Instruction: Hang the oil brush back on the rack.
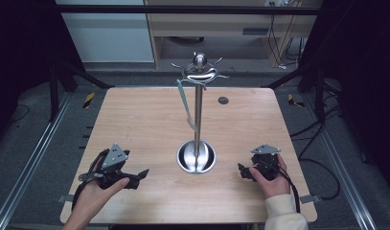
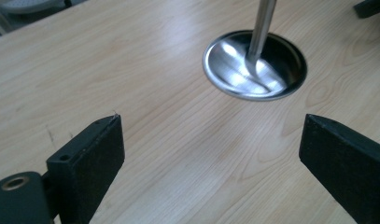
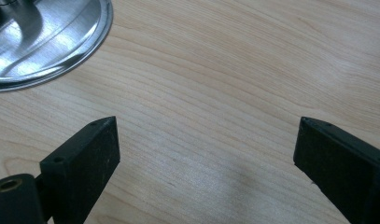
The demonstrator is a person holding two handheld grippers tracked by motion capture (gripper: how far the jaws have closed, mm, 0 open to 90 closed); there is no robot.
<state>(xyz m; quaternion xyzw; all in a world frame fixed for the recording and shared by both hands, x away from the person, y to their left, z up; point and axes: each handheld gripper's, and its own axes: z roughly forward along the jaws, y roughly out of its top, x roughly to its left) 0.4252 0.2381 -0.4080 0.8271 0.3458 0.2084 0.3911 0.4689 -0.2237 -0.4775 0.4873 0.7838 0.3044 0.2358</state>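
Both grippers are sitting low near the tabletop's (image 1: 135, 115) near edge, one toward each near corner; the left gripper (image 1: 135, 178) is showing its jaws spread wide with nothing between them, and the right gripper (image 1: 244, 171) is spread and empty too. Between them the steel stand (image 1: 198, 105) is rising upright from its round base (image 1: 196, 157) at the middle of the near half; a pale green utensil (image 1: 185, 106) is hanging from the hooks at the top, long axis nearly vertical, on the left side of the pole; so the left gripper is looking the likelier to reach it, up and forward.
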